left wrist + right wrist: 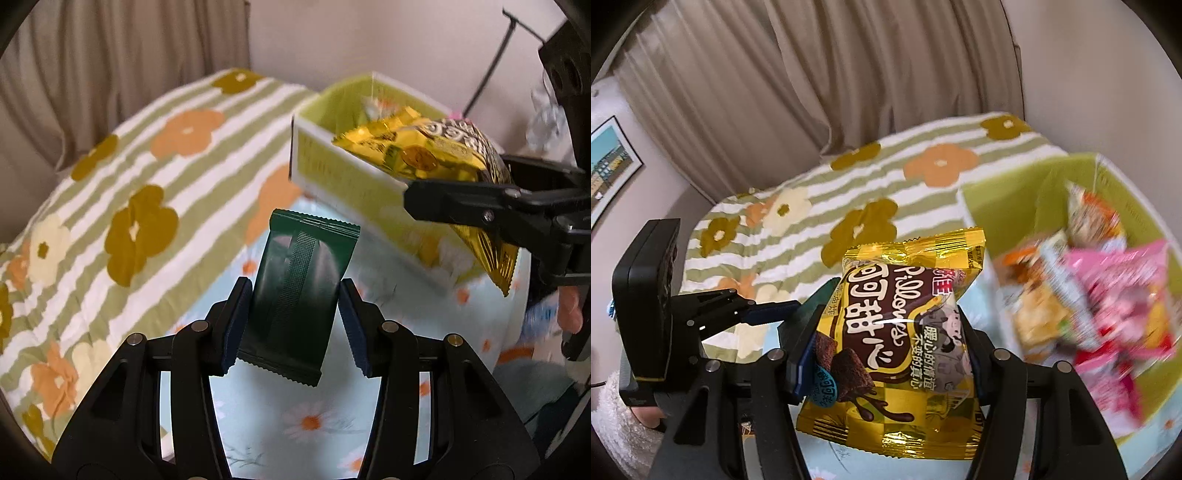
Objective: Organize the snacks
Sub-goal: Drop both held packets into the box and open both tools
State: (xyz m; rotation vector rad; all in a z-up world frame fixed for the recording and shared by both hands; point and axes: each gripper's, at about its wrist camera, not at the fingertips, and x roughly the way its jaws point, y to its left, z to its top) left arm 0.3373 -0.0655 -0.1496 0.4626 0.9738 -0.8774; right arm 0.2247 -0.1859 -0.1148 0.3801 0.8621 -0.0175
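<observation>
So my left gripper [293, 321] has its pads clamped on a dark green packet [295, 295], held up over the daisy cloth [295, 424]. My right gripper [886, 347] is squeezing a gold snack bag [901, 339], just beside the green box [1004, 192] that's got other snack packs [1108, 295] in it.

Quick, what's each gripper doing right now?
Left gripper: shut on the green packet, held off the cloth.
Right gripper: shut on the gold snack bag, held beside the box.
</observation>
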